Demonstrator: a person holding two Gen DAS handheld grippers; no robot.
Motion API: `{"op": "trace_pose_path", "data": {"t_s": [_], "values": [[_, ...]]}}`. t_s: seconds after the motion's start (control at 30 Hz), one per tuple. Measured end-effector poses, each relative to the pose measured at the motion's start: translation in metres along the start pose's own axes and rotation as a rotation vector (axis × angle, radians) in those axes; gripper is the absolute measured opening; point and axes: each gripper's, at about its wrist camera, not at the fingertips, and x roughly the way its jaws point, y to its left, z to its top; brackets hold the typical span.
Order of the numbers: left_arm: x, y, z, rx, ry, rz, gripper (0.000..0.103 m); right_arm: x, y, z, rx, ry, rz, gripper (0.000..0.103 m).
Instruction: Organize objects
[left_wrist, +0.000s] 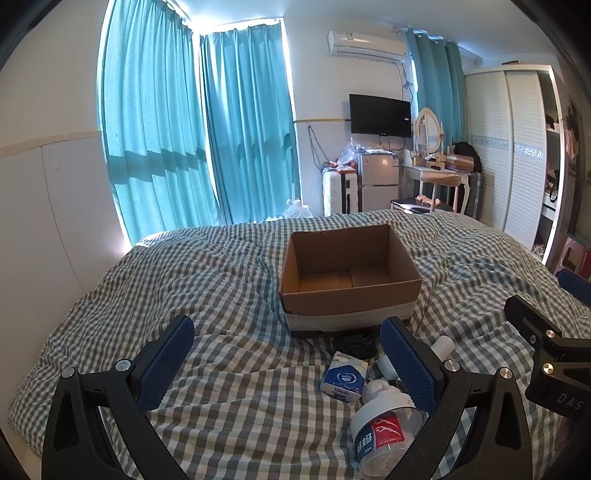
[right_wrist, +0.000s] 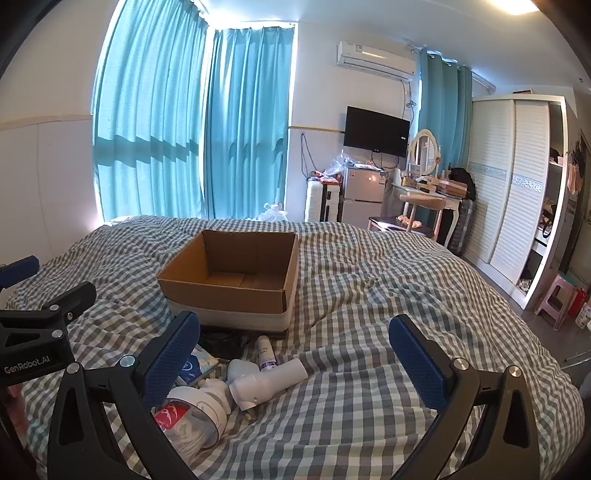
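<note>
An open, empty cardboard box (left_wrist: 347, 273) stands on the checked bed cover, also in the right wrist view (right_wrist: 236, 273). In front of it lie a blue tissue pack (left_wrist: 343, 376), a clear bottle with a red and blue label (left_wrist: 384, 432) (right_wrist: 192, 417), a white hair dryer (right_wrist: 266, 384), a small white tube (right_wrist: 266, 355) and a black coiled cable (left_wrist: 354, 341). My left gripper (left_wrist: 288, 354) is open and empty above the cover, left of the pile. My right gripper (right_wrist: 295, 354) is open and empty, hovering over the pile's right side.
The checked bed cover (left_wrist: 221, 295) fills the foreground. Behind the bed are teal curtains (left_wrist: 184, 129), a small fridge (left_wrist: 378, 181), a dressing table (left_wrist: 436, 173) and a white wardrobe (left_wrist: 517, 147). A pink stool (right_wrist: 557, 299) stands right of the bed.
</note>
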Motion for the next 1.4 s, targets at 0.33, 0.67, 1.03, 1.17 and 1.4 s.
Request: {"op": "trace_pose_path", "data": {"t_s": [0.33,0.67,1.03,1.17,1.4], "values": [[0.0010,0.0019,-0.0021,-0.013,0.008,-0.002,0.103,-0.0008,0.0017,-0.0009,-0.005,-0.008,-0.006,0.103],[-0.0004,0.0007,-0.0022,0.003,0.003,0.011,0.103,0.0009,0.0004,-0.0036,0.009,-0.003,-0.002,0.103],[-0.0018,0.0030,-0.0033,-0.024,0.001,0.008,0.103,-0.0010,-0.0018,-0.0047,0.014,-0.005,0.002,0.103],[-0.0037,0.0031,-0.0022,-0.031,-0.010,0.002,0.103,-0.0028,-0.0029,-0.0031,0.020,-0.011,0.002,0.103],[-0.0012,0.0078,-0.0030,-0.051,-0.010,0.029,0.103,-0.0020,-0.0029,-0.0034,0.028,-0.007,-0.015,0.103]]}}
